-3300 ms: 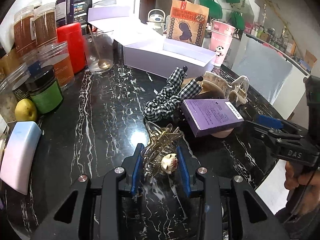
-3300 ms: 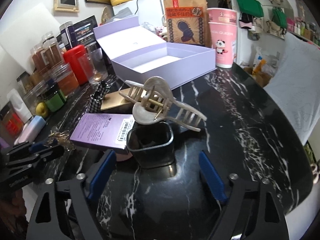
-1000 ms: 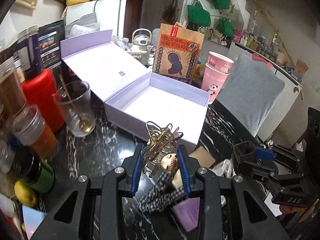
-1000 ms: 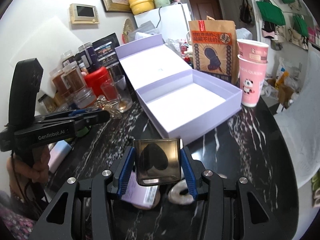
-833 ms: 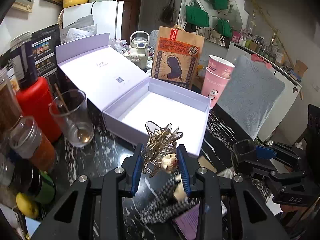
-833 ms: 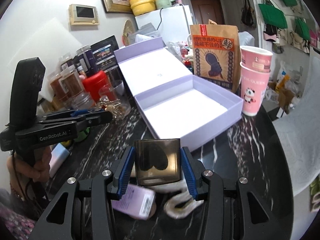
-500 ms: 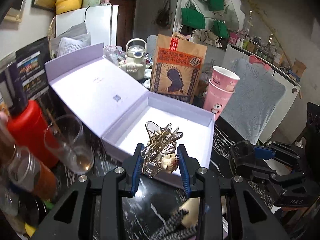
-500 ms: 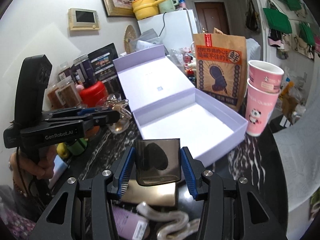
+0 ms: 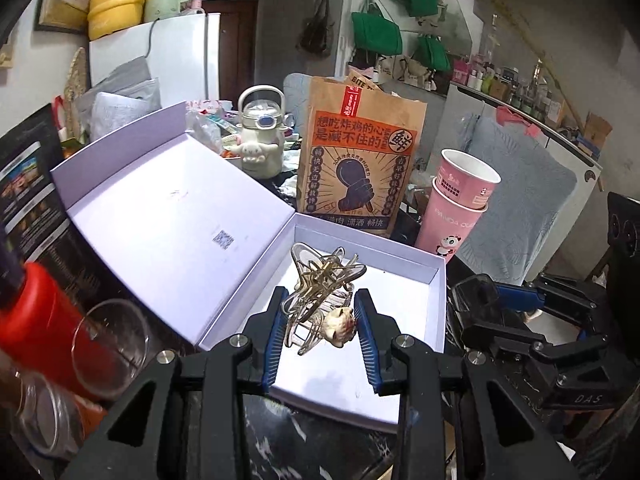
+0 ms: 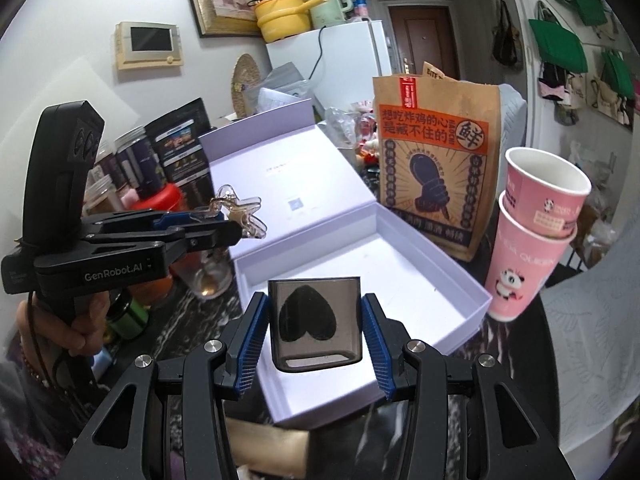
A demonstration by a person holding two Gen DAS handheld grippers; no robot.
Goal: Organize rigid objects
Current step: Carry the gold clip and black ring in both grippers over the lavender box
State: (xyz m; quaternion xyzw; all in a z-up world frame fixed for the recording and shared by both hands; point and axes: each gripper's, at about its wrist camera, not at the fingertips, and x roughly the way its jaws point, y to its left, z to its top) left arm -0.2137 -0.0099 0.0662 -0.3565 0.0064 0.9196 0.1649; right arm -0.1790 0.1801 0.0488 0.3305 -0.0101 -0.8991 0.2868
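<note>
My left gripper is shut on a gold wire hair claw with a small cream figure on it. It hangs above the near left part of the open lilac box. My right gripper is shut on a smoky dark square cup with a black heart, held over the near edge of the same lilac box. In the right wrist view the left gripper with the hair claw shows at the left, a hand around its grip. In the left wrist view the right gripper is at the right.
The box lid lies open to the left. Behind the box stand a brown paper bag and stacked pink paper cups. A clear glass and a red canister stand at the left. Other items lie blurred on the black marble table.
Both grippers have carried their objects forward and slightly up from above the table's clutter to over the open lilac box. The grips are unchanged.
</note>
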